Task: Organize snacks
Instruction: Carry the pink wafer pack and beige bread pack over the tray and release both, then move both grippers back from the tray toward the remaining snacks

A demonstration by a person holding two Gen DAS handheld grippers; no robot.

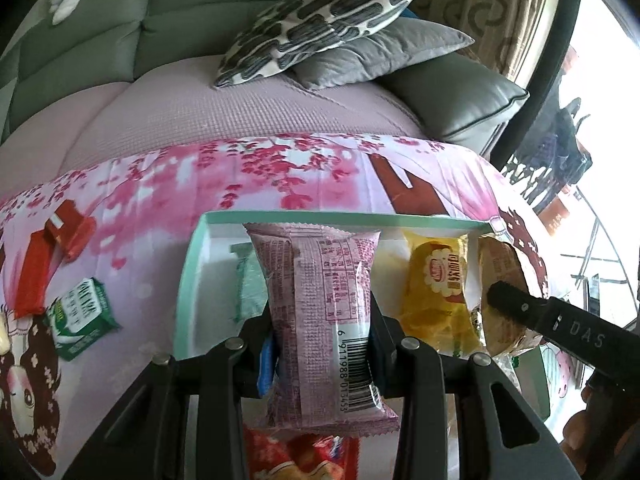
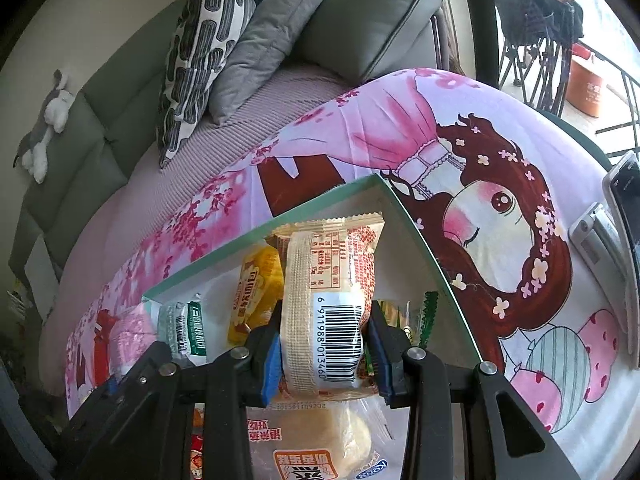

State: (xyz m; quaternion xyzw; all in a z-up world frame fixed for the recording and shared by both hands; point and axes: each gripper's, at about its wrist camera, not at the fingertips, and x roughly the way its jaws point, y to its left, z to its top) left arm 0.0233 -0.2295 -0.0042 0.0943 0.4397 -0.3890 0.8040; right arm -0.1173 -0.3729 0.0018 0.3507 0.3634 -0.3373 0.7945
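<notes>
- We find the left gripper (image 1: 322, 344) clamped on a pink packet (image 1: 320, 320), blue pads pressing its lower half near the barcode.
- We find the right gripper (image 2: 324, 354) clamped likewise on a beige packet (image 2: 324, 312), pads at its barcode band.
- Both packets hang over the green-rimmed box (image 1: 188, 280), which sits on the pink cloth (image 1: 280, 168).
- The box already holds a yellow packet (image 1: 436, 292) and a pale green packet (image 2: 186, 328), so we judge the sorting to be partly done.
- A red packet (image 1: 36, 276) and a green carton (image 1: 82, 316) lie on the cloth left of the box, not yet boxed.
- Risk: the two grippers work close together over one box; we judge a collision or a snagged wrapper possible.
- Risk: a packet released upright may tip onto its neighbours or lean over the rim.
- Risk: the pinched wrappers are soft; a hard squeeze may crush the contents.
</notes>
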